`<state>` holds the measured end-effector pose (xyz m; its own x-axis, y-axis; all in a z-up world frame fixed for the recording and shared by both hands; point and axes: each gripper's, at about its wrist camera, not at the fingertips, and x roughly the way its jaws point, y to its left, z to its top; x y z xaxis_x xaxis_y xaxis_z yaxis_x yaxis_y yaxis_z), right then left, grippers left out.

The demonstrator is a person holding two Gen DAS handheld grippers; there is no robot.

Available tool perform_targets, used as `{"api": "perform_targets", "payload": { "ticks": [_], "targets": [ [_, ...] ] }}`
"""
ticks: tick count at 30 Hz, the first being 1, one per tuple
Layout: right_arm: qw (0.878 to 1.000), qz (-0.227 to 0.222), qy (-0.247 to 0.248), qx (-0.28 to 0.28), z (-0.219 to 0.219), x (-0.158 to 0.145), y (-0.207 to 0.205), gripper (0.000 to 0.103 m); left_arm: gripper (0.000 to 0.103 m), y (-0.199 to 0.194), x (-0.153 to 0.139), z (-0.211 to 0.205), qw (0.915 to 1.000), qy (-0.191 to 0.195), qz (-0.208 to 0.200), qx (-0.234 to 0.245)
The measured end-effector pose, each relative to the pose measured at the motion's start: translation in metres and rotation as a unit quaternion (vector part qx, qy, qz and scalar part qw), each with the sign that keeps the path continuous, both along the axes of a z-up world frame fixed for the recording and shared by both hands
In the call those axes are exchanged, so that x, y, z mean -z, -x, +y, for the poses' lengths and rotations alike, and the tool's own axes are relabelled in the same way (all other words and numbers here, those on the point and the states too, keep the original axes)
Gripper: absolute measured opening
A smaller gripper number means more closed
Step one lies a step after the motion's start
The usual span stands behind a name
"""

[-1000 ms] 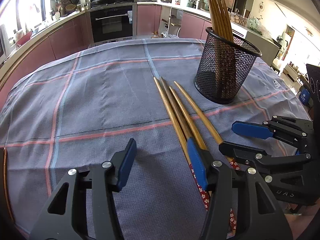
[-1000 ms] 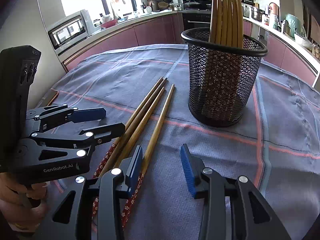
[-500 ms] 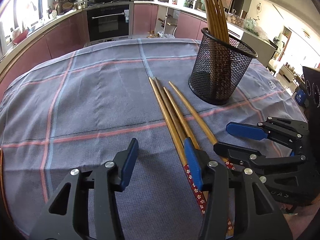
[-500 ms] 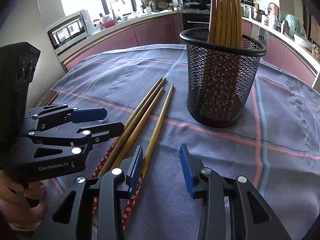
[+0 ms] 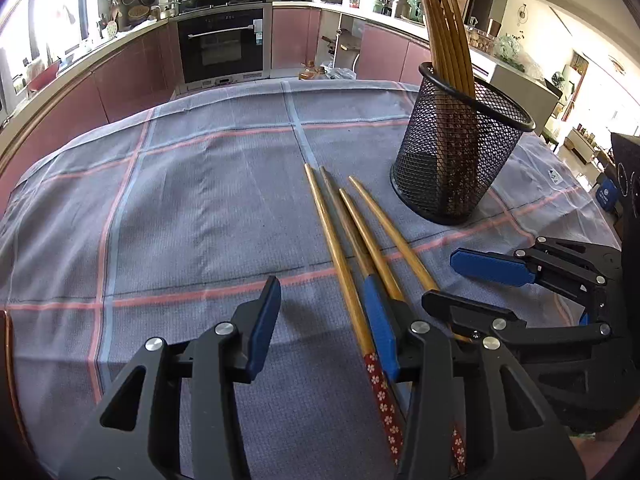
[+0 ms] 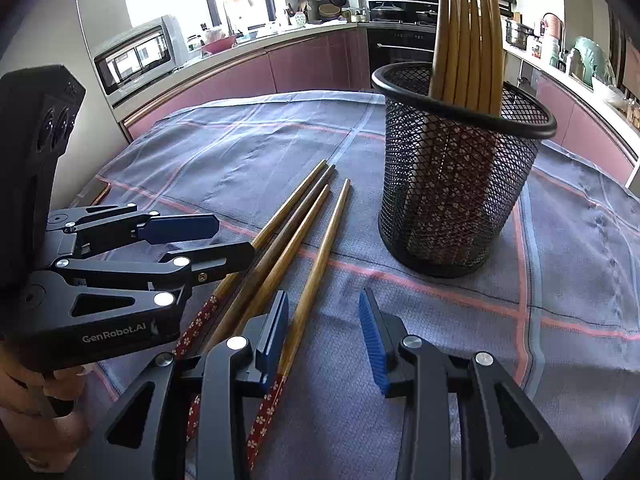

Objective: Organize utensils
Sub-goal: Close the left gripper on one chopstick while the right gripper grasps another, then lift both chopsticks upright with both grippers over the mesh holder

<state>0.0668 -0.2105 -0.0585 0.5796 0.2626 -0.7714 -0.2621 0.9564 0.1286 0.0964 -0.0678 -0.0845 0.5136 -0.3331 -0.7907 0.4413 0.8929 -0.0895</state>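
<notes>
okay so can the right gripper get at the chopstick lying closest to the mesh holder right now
Probably yes. The right gripper is open, and that chopstick lies bare on the cloth, apart from the mesh holder, passing by its left finger. Nothing covers it.

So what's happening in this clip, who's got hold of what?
A person holds two grippers over a table with a checked cloth. Four loose chopsticks lie side by side next to a black mesh holder that already has several chopsticks standing in it. The left gripper and right gripper are both open, low by the decorated handle ends. Neither has gripped anything.
</notes>
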Motion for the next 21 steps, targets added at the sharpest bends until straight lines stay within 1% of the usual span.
{"api": "perform_targets", "payload": {
  "ticks": [1,4,6,7,8,9,10,13,16,19,21],
  "targets": [
    [1.0,-0.001,0.003,0.0,0.001,0.0,-0.001,0.034,0.04,-0.003,0.001,-0.002,1.0,0.0,0.002,0.002],
    [1.0,-0.002,0.006,0.003,0.001,0.0,-0.005,0.028,0.033,-0.01,0.004,-0.006,1.0,-0.004,0.006,0.002],
    [1.0,-0.001,0.003,0.005,0.0,0.0,-0.006,0.022,0.029,-0.011,0.004,-0.008,1.0,-0.004,0.005,0.001],
    [1.0,0.0,0.001,0.005,-0.002,0.0,-0.006,0.02,0.024,-0.012,0.004,-0.008,1.0,-0.002,0.006,-0.001],
    [1.0,0.001,-0.005,0.005,-0.004,0.0,-0.007,0.013,0.018,-0.012,0.004,-0.008,1.0,0.0,0.007,-0.003],
    [1.0,0.004,-0.012,0.006,-0.006,0.0,-0.007,0.01,0.015,-0.012,0.004,-0.008,1.0,0.002,0.008,-0.004],
    [1.0,0.005,-0.017,0.007,-0.008,0.001,-0.007,0.01,0.011,-0.011,0.004,-0.008,0.9999,0.007,0.01,-0.005],
    [0.999,0.008,-0.032,0.011,-0.013,0.001,-0.006,0.006,0.008,-0.01,0.004,-0.005,0.9997,0.018,0.011,-0.015],
    [0.999,0.001,-0.043,0.016,-0.018,-0.004,-0.001,0.006,0.007,-0.006,0.0,0.001,0.9993,0.028,0.009,-0.021],
    [0.998,-0.009,-0.057,0.013,-0.023,-0.01,0.006,0.006,0.007,0.0,-0.005,0.007,0.9992,0.036,0.008,-0.014],
    [0.998,-0.013,-0.067,-0.001,-0.022,-0.015,0.009,0.006,0.007,0.008,-0.007,0.008,0.9993,0.037,0.006,-0.004]
  ]
}}
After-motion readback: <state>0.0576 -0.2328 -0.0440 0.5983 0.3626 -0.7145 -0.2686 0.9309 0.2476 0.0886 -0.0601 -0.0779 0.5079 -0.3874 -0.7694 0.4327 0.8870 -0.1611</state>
